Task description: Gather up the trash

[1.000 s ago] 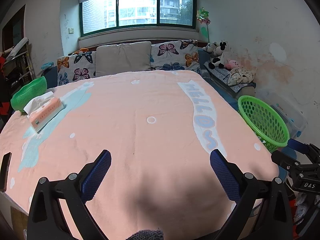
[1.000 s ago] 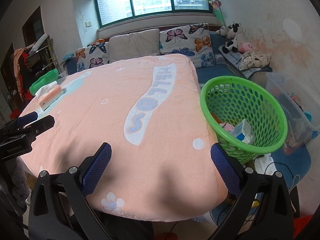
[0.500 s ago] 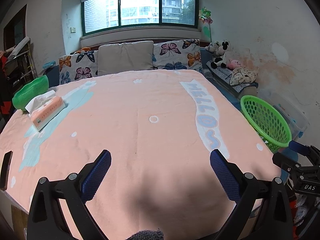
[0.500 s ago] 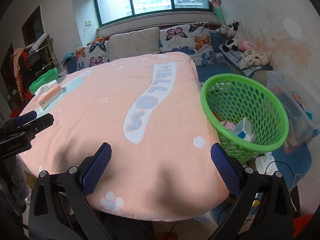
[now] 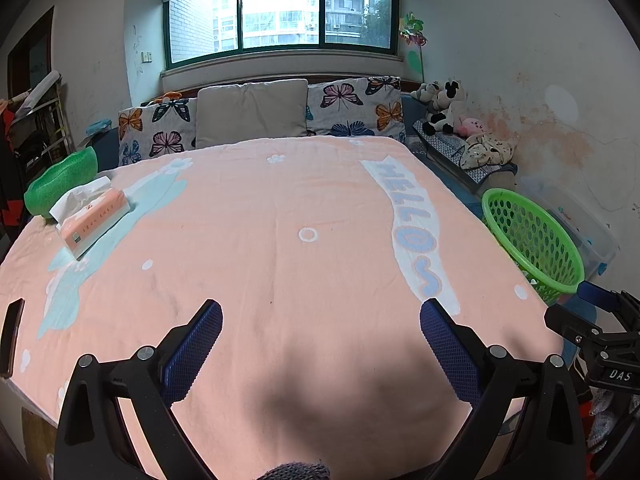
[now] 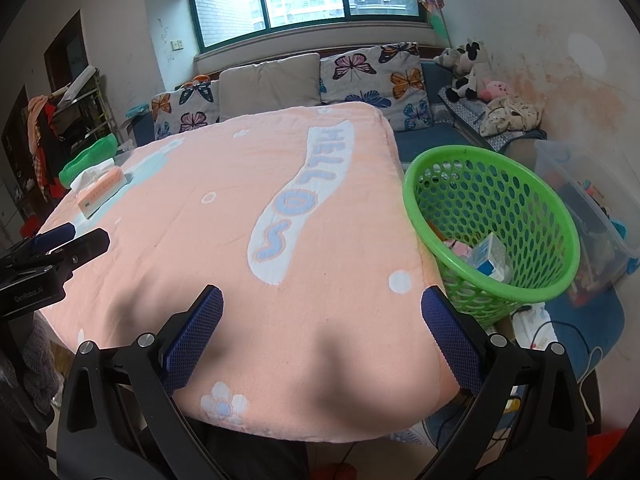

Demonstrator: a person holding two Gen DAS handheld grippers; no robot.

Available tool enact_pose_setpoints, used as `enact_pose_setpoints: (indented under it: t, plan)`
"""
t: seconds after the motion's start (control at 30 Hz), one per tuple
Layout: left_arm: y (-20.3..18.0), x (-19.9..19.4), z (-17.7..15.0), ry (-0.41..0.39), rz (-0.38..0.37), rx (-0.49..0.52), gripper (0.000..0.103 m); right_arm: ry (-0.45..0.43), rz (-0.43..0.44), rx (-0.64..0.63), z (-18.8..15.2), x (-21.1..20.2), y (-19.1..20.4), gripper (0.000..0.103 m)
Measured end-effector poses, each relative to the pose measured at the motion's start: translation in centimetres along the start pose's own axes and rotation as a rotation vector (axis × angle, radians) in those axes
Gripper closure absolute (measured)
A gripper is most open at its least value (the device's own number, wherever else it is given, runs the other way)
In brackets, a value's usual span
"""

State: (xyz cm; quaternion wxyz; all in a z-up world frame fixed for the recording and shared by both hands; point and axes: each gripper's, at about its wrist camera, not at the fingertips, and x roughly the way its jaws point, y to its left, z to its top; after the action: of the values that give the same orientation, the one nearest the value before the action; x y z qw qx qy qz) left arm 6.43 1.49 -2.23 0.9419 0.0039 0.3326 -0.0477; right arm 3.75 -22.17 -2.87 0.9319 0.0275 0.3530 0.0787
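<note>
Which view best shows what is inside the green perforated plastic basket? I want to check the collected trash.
The right wrist view: it looks down into the green perforated plastic basket, showing a small carton and pink scraps. The left wrist view shows the basket side-on, contents hidden.

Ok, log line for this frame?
left hand-held gripper: open, empty | right hand-held gripper: open, empty | basket: holds trash | table
</note>
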Motion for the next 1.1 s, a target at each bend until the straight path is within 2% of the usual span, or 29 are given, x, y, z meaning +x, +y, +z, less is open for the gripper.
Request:
enact_pose_setpoints:
  t: [1.1]
  plan:
    - [-0.23,0.07,-0.38,-0.001,0.011,-0.005,0.007,0.003,0.011,0.001,-0.28,0.39,-0.03,0.004]
